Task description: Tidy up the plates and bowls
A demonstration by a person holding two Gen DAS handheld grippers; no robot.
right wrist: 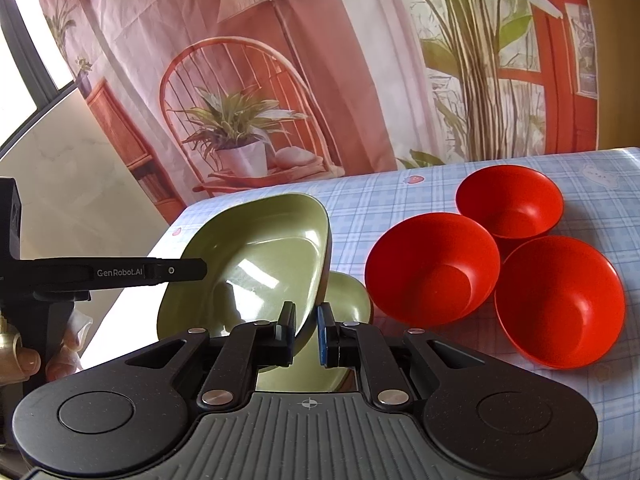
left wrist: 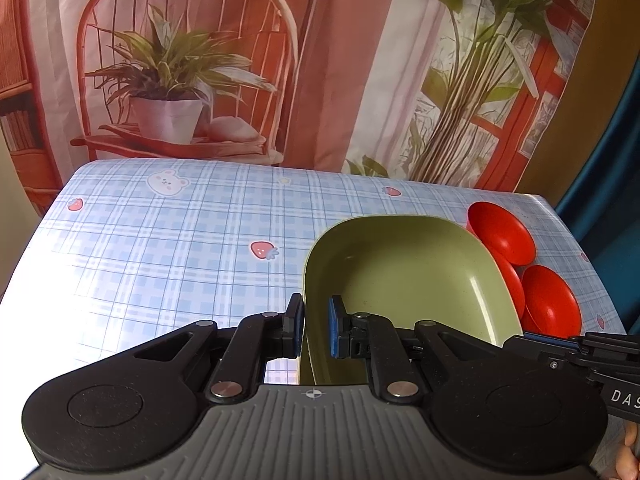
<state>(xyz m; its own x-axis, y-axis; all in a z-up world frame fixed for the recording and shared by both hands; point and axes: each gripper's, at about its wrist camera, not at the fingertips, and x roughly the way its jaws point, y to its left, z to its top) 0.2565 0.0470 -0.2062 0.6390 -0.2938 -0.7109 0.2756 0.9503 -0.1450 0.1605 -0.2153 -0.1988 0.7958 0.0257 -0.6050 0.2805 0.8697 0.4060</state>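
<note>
- While both tongs grip it by opposite rims, the green plate [right wrist: 248, 252] hangs tilted above the bench [left wrist: 160, 248], clear of the cloth; it looks mid-carry, part of gathering like with like
- beneath the right tongs [right wrist: 307, 330] lies a second green plate [right wrist: 348, 300], partly hidden; judged the likely landing spot, so the next move calls for levelling the held plate over it before either grip loosens
- to the right of the right tongs, three red bowls [right wrist: 432, 272] sit clustered and touching, not yet nested
- left tongs [left wrist: 316, 326] closed on the plate's near rim; right tongs closed on its other edge.
</note>
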